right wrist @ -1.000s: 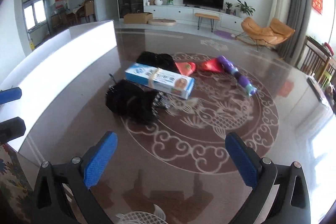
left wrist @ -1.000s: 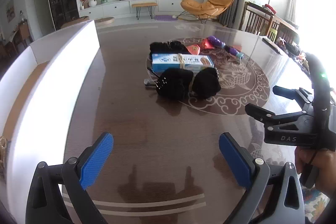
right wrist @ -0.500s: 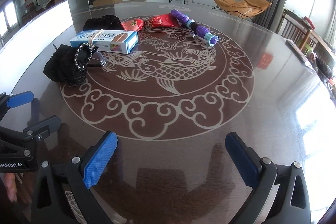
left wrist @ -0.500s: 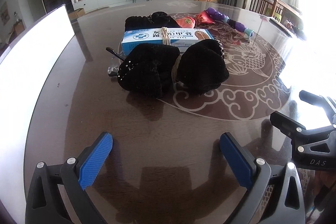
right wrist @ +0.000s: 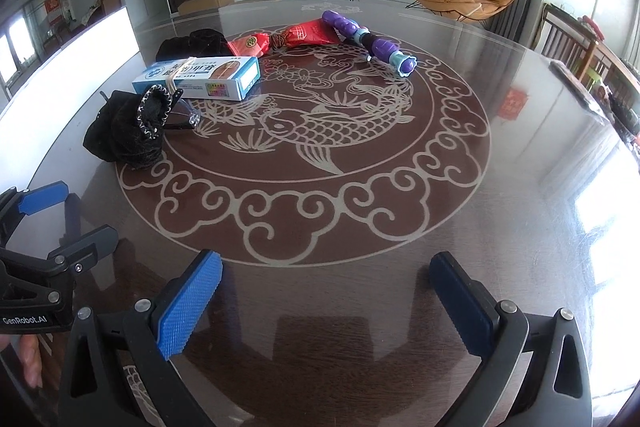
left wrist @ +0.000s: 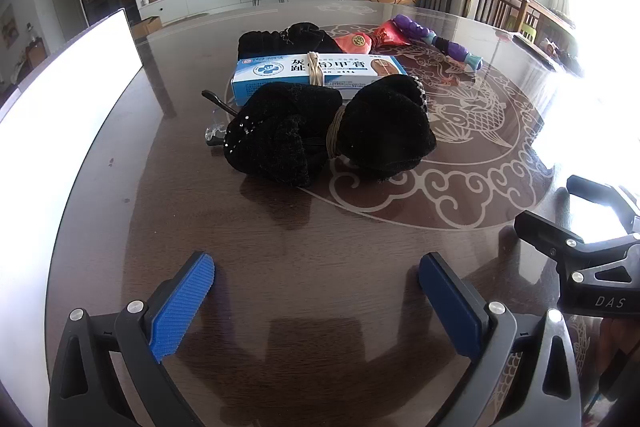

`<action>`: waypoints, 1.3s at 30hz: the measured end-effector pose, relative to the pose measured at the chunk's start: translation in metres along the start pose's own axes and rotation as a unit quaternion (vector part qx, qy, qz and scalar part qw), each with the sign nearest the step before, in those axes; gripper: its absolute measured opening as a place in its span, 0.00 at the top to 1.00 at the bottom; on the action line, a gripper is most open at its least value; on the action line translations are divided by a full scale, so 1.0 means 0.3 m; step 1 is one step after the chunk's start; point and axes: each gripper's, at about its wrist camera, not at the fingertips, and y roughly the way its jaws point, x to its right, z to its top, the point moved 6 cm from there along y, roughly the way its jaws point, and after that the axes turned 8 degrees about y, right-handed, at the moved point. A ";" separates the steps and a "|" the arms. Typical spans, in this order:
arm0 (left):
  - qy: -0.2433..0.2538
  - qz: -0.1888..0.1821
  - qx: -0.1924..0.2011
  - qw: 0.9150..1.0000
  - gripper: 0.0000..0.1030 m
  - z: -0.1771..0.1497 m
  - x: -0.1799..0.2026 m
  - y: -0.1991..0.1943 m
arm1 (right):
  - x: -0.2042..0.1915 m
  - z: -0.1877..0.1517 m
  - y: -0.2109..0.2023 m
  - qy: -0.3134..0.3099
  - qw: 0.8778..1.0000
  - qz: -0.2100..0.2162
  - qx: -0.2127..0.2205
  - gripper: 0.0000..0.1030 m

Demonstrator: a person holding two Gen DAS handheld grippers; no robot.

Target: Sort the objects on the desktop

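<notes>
left claw point(left wrist: 316, 291) wide open, empty | right claw point(right wrist: 324, 291) wide open, empty | 1 box point(left wrist: 316, 75) | 2 red pouches point(right wrist: 276, 41)

Readable stuff: "DAS" in pale letters on the right gripper point(left wrist: 576, 211) body, off to the right of the left tongs. "GenRobot.AI" on the left gripper point(right wrist: 56, 215), left of the right tongs. The blue-and-white box point(left wrist: 316, 75) ahead carries big Chinese characters, 灰趾(指)甲膏 I think; its small print is too tiny.
</notes>
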 end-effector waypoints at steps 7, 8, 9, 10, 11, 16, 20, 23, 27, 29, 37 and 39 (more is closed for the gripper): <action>-0.008 0.005 -0.004 1.000 0.00 0.016 -0.004 0.009 | -0.001 -0.001 -0.001 0.000 1.000 0.000 0.000 0.00; -0.014 0.009 -0.004 1.000 0.00 0.028 -0.007 0.017 | -0.004 -0.001 -0.001 0.000 1.000 0.000 0.000 0.00; -0.020 0.014 -0.004 1.000 0.00 0.043 -0.009 0.026 | -0.001 -0.001 -0.001 0.000 1.000 0.000 0.000 0.00; -0.024 0.017 -0.003 1.000 0.00 0.061 -0.009 0.038 | -0.001 -0.001 0.000 0.000 1.000 0.000 0.000 0.00; -0.025 0.018 -0.002 1.000 0.00 0.081 -0.008 0.051 | -0.001 -0.001 -0.001 0.000 1.000 0.000 0.000 0.00; -0.024 0.015 0.000 1.000 0.00 0.152 -0.010 0.101 | 0.000 -0.001 -0.001 0.000 1.000 0.000 0.000 0.00; -0.024 0.015 0.000 1.000 0.00 0.152 -0.010 0.100 | 0.001 -0.001 -0.001 0.000 1.000 0.000 0.000 0.00; -0.024 0.015 0.000 1.000 0.00 0.152 -0.010 0.099 | 0.000 0.000 -0.001 0.000 1.000 0.000 0.000 0.00; -0.024 0.015 0.000 1.000 0.00 0.152 -0.010 0.099 | -0.002 0.000 -0.001 0.000 1.000 0.000 0.000 0.00; -0.024 0.015 0.000 1.000 0.00 0.152 -0.010 0.099 | -0.001 0.000 0.000 0.000 1.000 0.000 0.000 0.00; -0.024 0.015 0.000 1.000 0.00 0.151 -0.011 0.099 | -0.002 0.001 0.000 0.000 1.000 0.000 0.000 0.00; -0.024 0.015 0.000 1.000 0.00 0.151 -0.011 0.099 | -0.003 0.000 0.000 0.000 1.000 -0.001 0.000 0.00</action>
